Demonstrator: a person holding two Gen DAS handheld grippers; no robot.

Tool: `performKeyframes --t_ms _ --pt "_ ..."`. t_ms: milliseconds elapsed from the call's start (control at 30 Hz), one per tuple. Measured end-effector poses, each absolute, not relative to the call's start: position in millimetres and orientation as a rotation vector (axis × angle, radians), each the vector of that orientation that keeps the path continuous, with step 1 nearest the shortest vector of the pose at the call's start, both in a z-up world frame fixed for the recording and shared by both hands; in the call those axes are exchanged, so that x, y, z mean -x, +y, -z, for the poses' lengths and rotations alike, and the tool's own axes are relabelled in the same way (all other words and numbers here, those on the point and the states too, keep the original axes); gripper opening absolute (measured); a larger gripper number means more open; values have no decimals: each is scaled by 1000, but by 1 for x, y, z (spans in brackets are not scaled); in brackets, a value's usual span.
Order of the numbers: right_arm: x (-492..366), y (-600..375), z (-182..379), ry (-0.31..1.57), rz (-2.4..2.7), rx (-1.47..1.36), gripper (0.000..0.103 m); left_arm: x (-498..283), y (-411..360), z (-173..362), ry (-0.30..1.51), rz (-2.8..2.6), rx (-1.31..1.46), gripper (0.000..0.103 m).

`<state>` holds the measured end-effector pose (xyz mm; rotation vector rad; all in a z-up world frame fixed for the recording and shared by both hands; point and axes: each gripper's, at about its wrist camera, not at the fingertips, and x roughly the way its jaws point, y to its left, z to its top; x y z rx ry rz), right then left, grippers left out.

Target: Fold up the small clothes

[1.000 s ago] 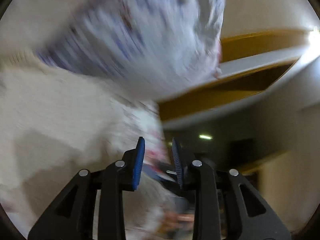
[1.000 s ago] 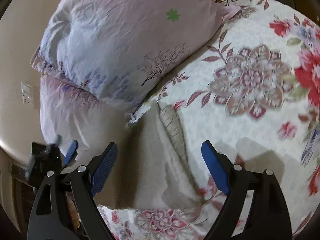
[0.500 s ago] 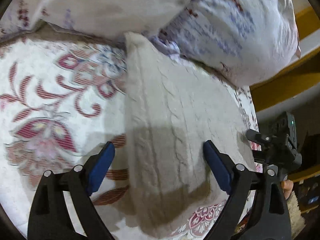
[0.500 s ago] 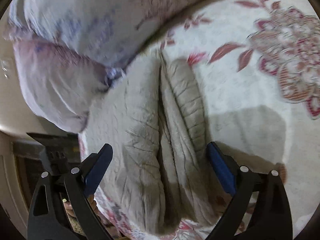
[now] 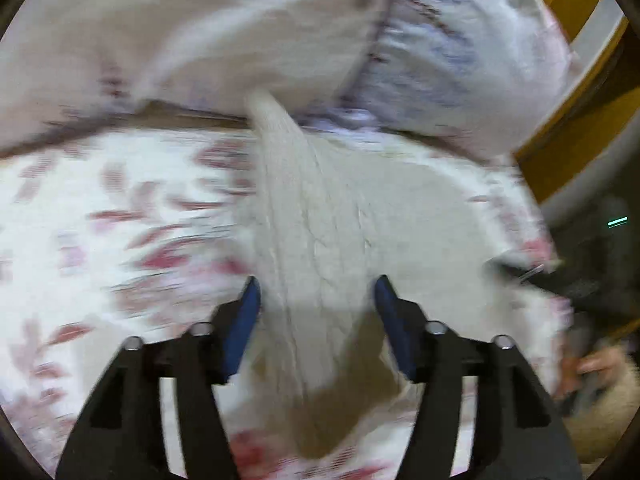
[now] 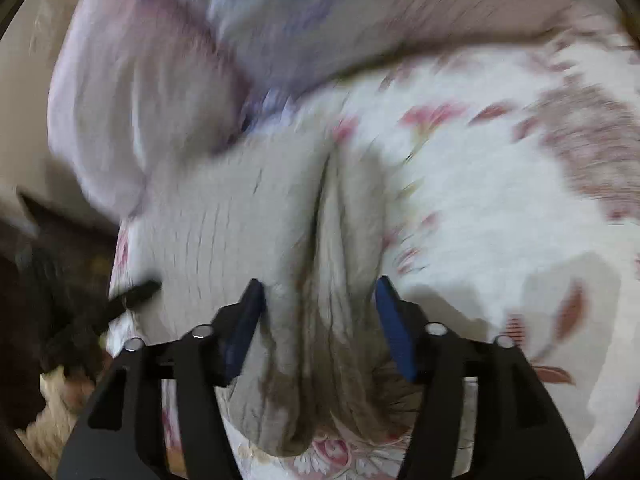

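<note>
A beige cable-knit garment (image 5: 320, 240) lies folded on the floral bedspread (image 5: 100, 220), its far end against the pillows. My left gripper (image 5: 316, 300) is open, its blue pads on either side of the garment's near part, just above it. In the right wrist view the same garment (image 6: 248, 224) shows a thick folded roll along its right side. My right gripper (image 6: 318, 304) is open and straddles that roll near its end. Both views are blurred by motion, so I cannot tell whether the pads touch the cloth.
Two pale lilac pillows (image 5: 460, 52) (image 6: 132, 92) lie at the head of the bed. A yellow wooden frame (image 5: 576, 92) stands past the bed's edge on the right. The other gripper's black body (image 6: 132, 296) shows at the garment's left edge. The bedspread (image 6: 500, 200) extends to the right.
Both grippers have come down closer over the garment and their jaws have narrowed from wide open, with the garment still between the pads. The left gripper swung from pointing at the room to the bed.
</note>
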<state>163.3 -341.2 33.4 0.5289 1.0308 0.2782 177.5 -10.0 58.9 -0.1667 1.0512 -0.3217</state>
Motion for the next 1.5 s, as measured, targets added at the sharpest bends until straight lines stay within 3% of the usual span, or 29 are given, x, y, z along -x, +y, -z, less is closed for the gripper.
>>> performKeyframes --t_ms 33,67,167,200,233,333,433,567,667,700,733,800,967,1000,1033,1067,1100,1233,1333,1400,1467,1500 --pt "-156 -347 -40 967 -274 -578 62 -172 -6 -62 1033 298 162 78" --pt "-153 -348 -44 934 -304 -630 62 -167 -3 -64 1020 284 177 81" --pt "-167 -321 -35 1029 -342 -562 61 -151 15 -65 1008 280 263 84" --pt "-176 -310 -29 1060 -348 -539 48 -147 16 -64 1014 275 280 84" --pt "-177 -307 -24 1077 -354 -523 15 -141 22 -62 1024 274 285 84" --pt "-175 -305 -29 1005 -262 -510 11 -127 28 -57 1058 264 286 84" --pt "-173 -340 -37 974 -146 -576 10 -107 43 -56 1059 264 287 84" --pt "-182 -335 -17 1096 -98 -436 14 -94 52 -51 1086 257 289 84" --pt "-159 -337 -45 968 -118 -496 21 -90 51 -49 1092 258 290 87" --pt "-148 -336 -55 925 -162 -509 32 -87 51 -50 1089 261 282 88" --pt "-142 -334 -61 900 -193 -511 52 -84 50 -51 1085 265 271 90" --pt "-125 -326 -71 881 -235 -469 67 -80 48 -52 1082 269 256 91" --pt "-98 -340 -42 979 -205 -552 61 -72 49 -52 1090 272 263 92" --pt "-96 -339 -30 1023 -205 -569 51 -71 49 -51 1097 272 269 92" --pt "-96 -335 -21 1052 -214 -572 28 -70 49 -50 1103 272 276 92" --pt "-97 -330 -14 1074 -240 -576 13 -70 48 -48 1112 275 283 92" --pt "-98 -325 -13 1076 -235 -539 11 -70 47 -47 1117 276 284 92" --pt "-85 -344 -36 987 -122 -500 9 -65 43 -51 1102 288 269 92" --pt "-94 -338 -18 1109 -139 -408 11 -62 40 -47 1105 299 260 92" --pt "-92 -333 -21 1093 -135 -385 14 -60 37 -44 1115 293 241 92" --pt "-83 -336 -39 992 -131 -429 27 -57 34 -44 1111 273 208 101" --pt "-78 -334 -49 932 -142 -418 45 -54 33 -45 1095 266 190 101"
